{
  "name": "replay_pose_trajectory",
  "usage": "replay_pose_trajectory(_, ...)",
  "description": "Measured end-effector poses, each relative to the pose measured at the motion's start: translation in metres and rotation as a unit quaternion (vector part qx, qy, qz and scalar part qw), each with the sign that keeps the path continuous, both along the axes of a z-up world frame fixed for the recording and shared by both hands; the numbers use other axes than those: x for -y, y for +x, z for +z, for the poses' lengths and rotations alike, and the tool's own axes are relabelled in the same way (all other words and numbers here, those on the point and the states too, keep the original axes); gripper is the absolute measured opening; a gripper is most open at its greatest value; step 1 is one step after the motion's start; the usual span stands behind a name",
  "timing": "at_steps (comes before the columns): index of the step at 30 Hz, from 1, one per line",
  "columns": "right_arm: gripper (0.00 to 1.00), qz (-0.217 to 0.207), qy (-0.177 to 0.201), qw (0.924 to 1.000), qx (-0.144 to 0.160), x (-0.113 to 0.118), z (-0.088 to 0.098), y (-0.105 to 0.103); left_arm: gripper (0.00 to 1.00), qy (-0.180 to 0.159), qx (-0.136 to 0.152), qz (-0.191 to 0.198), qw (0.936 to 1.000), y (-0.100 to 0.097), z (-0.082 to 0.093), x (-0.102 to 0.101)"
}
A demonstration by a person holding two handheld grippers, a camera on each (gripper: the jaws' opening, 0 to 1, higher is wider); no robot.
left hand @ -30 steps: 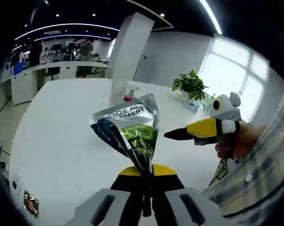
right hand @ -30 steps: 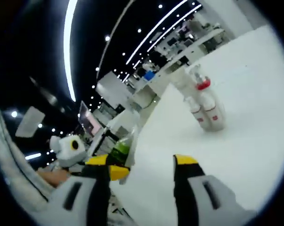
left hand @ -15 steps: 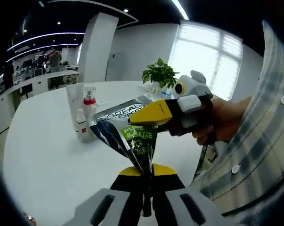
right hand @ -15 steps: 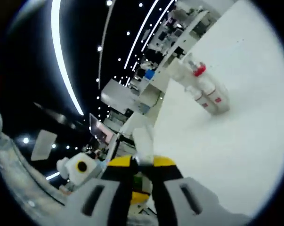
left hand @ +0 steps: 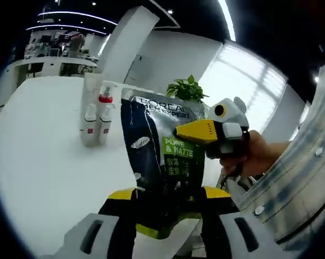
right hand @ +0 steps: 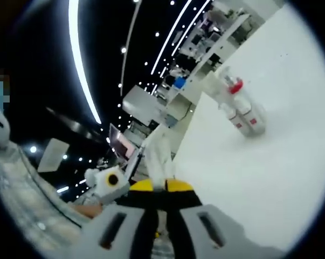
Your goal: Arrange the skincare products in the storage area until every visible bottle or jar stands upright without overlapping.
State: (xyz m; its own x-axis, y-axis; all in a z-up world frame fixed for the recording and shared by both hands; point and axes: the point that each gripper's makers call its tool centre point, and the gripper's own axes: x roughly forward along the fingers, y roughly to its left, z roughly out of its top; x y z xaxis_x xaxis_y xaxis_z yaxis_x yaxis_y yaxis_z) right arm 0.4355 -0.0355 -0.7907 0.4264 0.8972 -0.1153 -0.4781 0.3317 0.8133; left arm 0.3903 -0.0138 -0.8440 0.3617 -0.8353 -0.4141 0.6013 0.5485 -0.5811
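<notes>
Releasing: left tongs (left hand: pixel 167 197) now spread | right tongs (right hand: pixel 159 186) pinching pouch (left hand: pixel 162 148) since

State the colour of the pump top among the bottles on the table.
Red pump top, clearest in the left gripper view.

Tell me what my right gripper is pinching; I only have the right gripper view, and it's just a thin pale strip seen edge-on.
Observer: A flat dark pouch with a green label; the right gripper grips its side edge.
Operator: Is the left gripper holding it too?
Observer: The left gripper has its jaws apart, with the pouch's lower end between them.
Operator: Anything past the bottles?
Observer: The bottles stand on the white table, and a potted plant sits farther back.
</notes>
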Motion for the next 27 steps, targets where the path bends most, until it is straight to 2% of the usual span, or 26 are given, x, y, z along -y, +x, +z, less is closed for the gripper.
replay_pose_trajectory(1,0.01,0.007,0.000,1.0000,0.002,0.001,0.001,-0.001,0.49,-0.002,0.000,0.009,1.0000,0.003,0.001,-0.003)
replay_pose_trajectory(4,0.00,0.015,-0.013,0.9997,0.011,0.005,0.000,-0.002,0.49,-0.045,-0.012,0.038,0.9982,0.014,0.011,-0.011)
replay_pose_trajectory(6,0.00,0.026,-0.006,0.9996,0.007,0.006,0.001,-0.005,0.49,-0.064,-0.018,0.051,0.9965,0.019,0.016,-0.017)
replay_pose_trajectory(10,0.00,0.057,0.032,0.9978,-0.002,0.002,0.013,-0.015,0.55,-0.081,-0.014,0.045,0.9956,0.025,0.023,-0.022)
replay_pose_trajectory(13,0.00,0.078,0.072,0.9944,-0.006,-0.004,0.027,-0.023,0.58,-0.126,-0.032,0.020,0.9913,0.021,0.035,-0.013)
replay_pose_trajectory(15,0.00,0.077,0.081,0.9938,0.003,-0.004,0.031,-0.022,0.54,-0.147,-0.036,0.000,0.9885,0.015,0.043,-0.006)
replay_pose_trajectory(17,0.00,0.080,0.088,0.9929,0.001,-0.005,0.034,-0.023,0.49,-0.154,-0.053,-0.021,0.9864,0.008,0.046,0.000)
replay_pose_trajectory(18,0.00,0.080,0.089,0.9928,0.000,-0.007,0.035,-0.023,0.46,-0.157,-0.058,-0.020,0.9857,0.007,0.046,0.001)
replay_pose_trajectory(19,0.00,0.079,0.088,0.9930,-0.002,-0.008,0.034,-0.023,0.40,-0.162,-0.065,-0.022,0.9843,0.007,0.046,0.001)
replay_pose_trajectory(20,0.00,0.078,0.085,0.9933,-0.004,-0.009,0.032,-0.023,0.32,-0.178,-0.078,-0.033,0.9803,0.002,0.050,0.003)
replay_pose_trajectory(21,0.00,0.078,0.082,0.9935,-0.010,-0.009,0.029,-0.022,0.30,-0.187,-0.088,-0.040,0.9775,-0.002,0.051,0.004)
replay_pose_trajectory(22,0.00,0.081,0.096,0.9917,-0.028,-0.009,0.030,-0.022,0.29,-0.184,-0.092,-0.031,0.9781,0.001,0.049,0.002)
replay_pose_trajectory(24,0.00,0.070,0.082,0.9938,-0.027,-0.008,0.025,-0.019,0.24,-0.192,-0.108,-0.033,0.9749,0.000,0.049,-0.001)
replay_pose_trajectory(27,0.00,0.062,0.074,0.9949,-0.029,-0.010,0.021,-0.018,0.17,-0.188,-0.102,-0.041,0.9760,0.000,0.049,-0.004)
